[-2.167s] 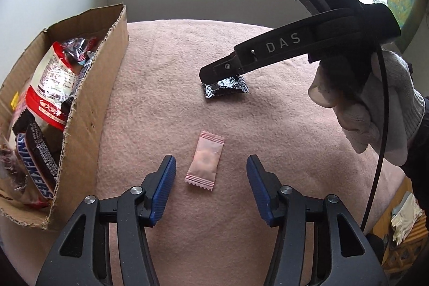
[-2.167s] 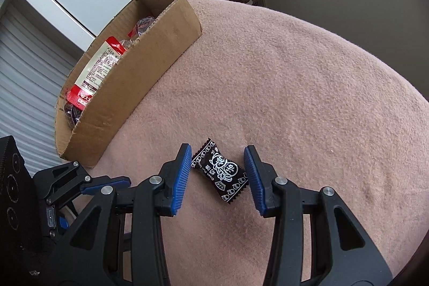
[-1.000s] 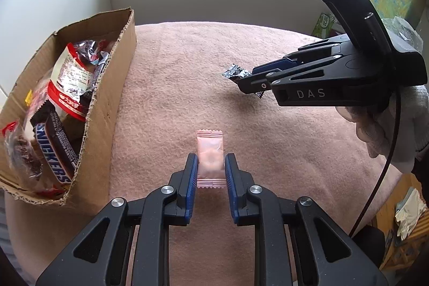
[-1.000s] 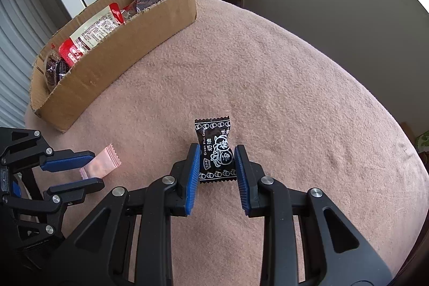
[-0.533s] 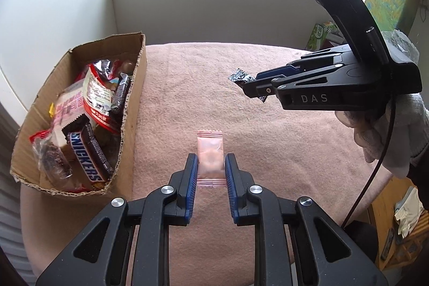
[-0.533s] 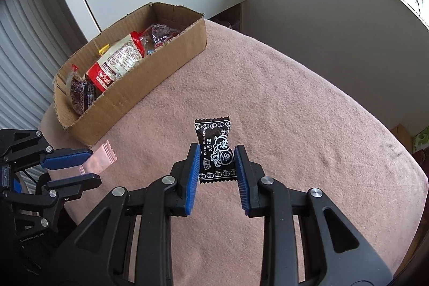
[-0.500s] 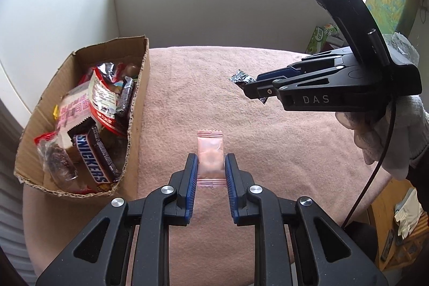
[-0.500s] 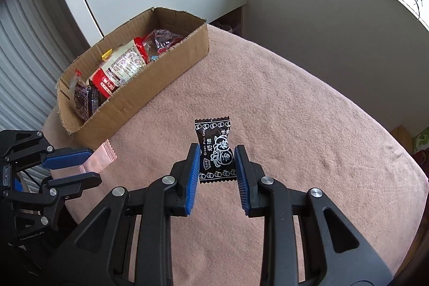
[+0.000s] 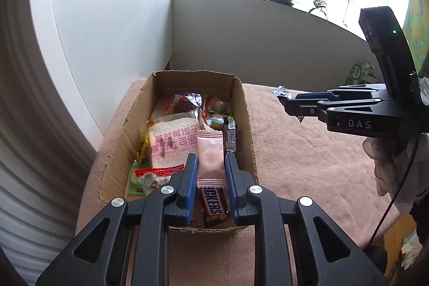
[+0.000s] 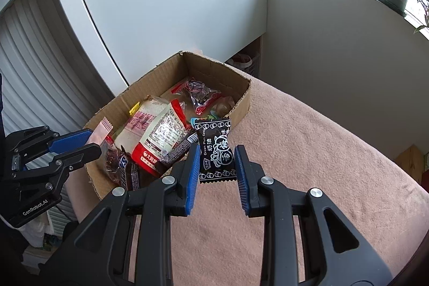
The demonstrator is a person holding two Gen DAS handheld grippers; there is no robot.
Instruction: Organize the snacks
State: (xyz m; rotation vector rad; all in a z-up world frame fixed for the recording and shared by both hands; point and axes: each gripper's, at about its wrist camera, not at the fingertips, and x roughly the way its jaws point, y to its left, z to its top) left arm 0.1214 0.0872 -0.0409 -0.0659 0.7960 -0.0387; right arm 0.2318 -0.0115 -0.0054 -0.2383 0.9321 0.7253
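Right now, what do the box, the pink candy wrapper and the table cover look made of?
Box: plain brown corrugated cardboard, fluting visible at the ragged rim. Pink candy wrapper: probably matte plastic film, with crimped, serrated ends. Table cover: fuzzy pinkish fabric, seemingly fleece.

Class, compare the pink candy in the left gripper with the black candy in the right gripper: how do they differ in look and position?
The pink candy has a plain pale wrapper; the black candy carries white print. The pink candy hangs over the open cardboard box, while the black candy sits beside the box's near wall, over the pink cloth. Shared: both are small pillow packs with crimped ends, each pinched by a closed gripper, left and right.
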